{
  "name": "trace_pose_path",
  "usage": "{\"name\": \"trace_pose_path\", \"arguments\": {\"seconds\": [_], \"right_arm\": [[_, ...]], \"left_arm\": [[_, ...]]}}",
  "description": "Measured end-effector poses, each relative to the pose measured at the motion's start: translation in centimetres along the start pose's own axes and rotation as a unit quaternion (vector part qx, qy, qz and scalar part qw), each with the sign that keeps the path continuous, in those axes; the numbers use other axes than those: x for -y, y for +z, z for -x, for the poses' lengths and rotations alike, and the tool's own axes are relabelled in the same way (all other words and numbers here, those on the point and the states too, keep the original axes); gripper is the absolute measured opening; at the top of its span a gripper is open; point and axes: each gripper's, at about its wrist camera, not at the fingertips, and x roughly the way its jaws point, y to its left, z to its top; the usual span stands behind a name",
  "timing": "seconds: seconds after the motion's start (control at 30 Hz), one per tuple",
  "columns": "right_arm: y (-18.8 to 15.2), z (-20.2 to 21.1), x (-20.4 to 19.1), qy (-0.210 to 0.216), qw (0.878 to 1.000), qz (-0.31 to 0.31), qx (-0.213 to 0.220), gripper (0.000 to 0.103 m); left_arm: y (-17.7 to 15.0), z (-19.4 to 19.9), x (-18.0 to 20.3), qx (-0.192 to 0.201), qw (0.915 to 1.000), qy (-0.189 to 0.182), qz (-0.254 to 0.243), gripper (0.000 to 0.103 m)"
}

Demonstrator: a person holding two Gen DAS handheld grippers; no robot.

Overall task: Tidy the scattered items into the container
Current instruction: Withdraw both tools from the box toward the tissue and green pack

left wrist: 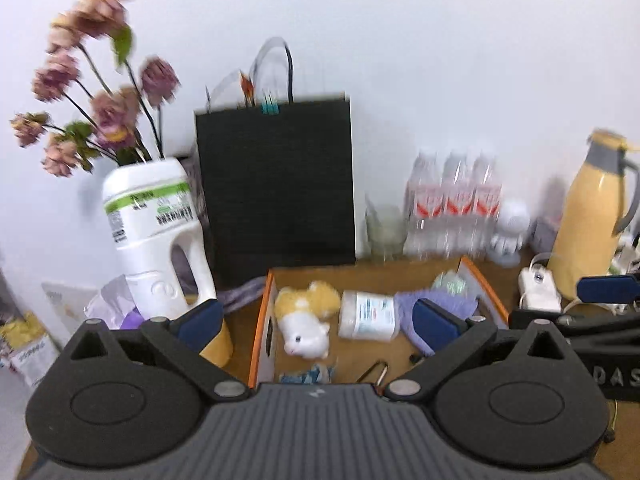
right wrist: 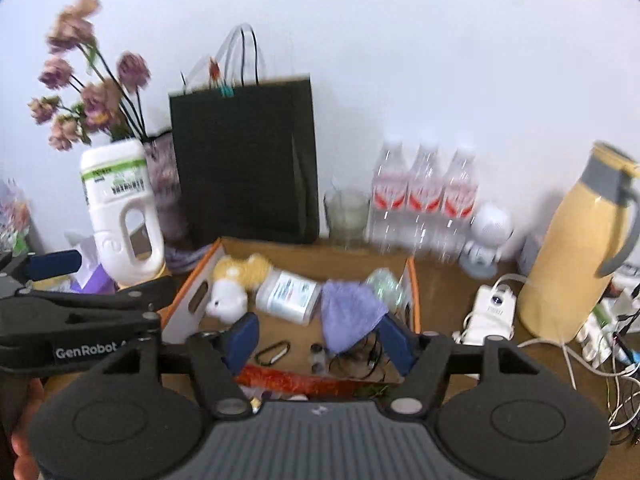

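Observation:
The cardboard box with orange edges (left wrist: 262, 320) (right wrist: 188, 300) lies on the wooden table just ahead of both grippers. Inside it are a yellow-and-white plush toy (left wrist: 304, 316) (right wrist: 234, 284), a white labelled jar (left wrist: 368, 316) (right wrist: 288, 296) on its side, a purple cloth (left wrist: 452, 300) (right wrist: 348, 316), a black carabiner (right wrist: 273, 352) and a small dark vial (right wrist: 317, 356). A red packet (right wrist: 296, 380) lies at the box's near edge. My left gripper (left wrist: 318, 322) hangs open over the box with nothing between its fingers. My right gripper (right wrist: 319, 342) is open too, above the near part of the box, and holds nothing.
Behind the box stand a black paper bag (left wrist: 276, 184), a white jug with dried flowers (left wrist: 154, 232), a glass (right wrist: 346, 216), three water bottles (right wrist: 424, 200) and a white figurine (right wrist: 486, 236). A yellow thermos (right wrist: 568, 256), a white adapter (right wrist: 490, 312) and cables lie on the right.

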Motion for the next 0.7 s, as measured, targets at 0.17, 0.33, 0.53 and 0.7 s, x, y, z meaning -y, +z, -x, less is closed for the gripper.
{"name": "trace_pose_path", "arguments": {"seconds": [0.17,0.33,0.53,0.7], "right_arm": [[-7.2,2.9,-0.1,0.007,0.996,0.021,0.091,0.086],[-15.5,6.0,-0.5,0.046,0.994,-0.016,0.095,0.087],[-23.7,9.4,-1.1,0.055,0.993,-0.050,0.091,0.087],[-28.9,11.2,-1.2,0.017,0.996,-0.049,0.075,0.087]], "left_arm": [[-7.3,4.2,-0.8,0.067,0.9967,-0.031,0.034,0.103],[-13.6,8.2,-1.6,0.050,0.9970,-0.048,0.035,0.103],[-20.9,12.2,-3.1,0.061,0.9980,-0.010,0.010,0.103],[-23.9,14.7,-4.4,0.051,0.9964,-0.020,0.065,0.103]]}}
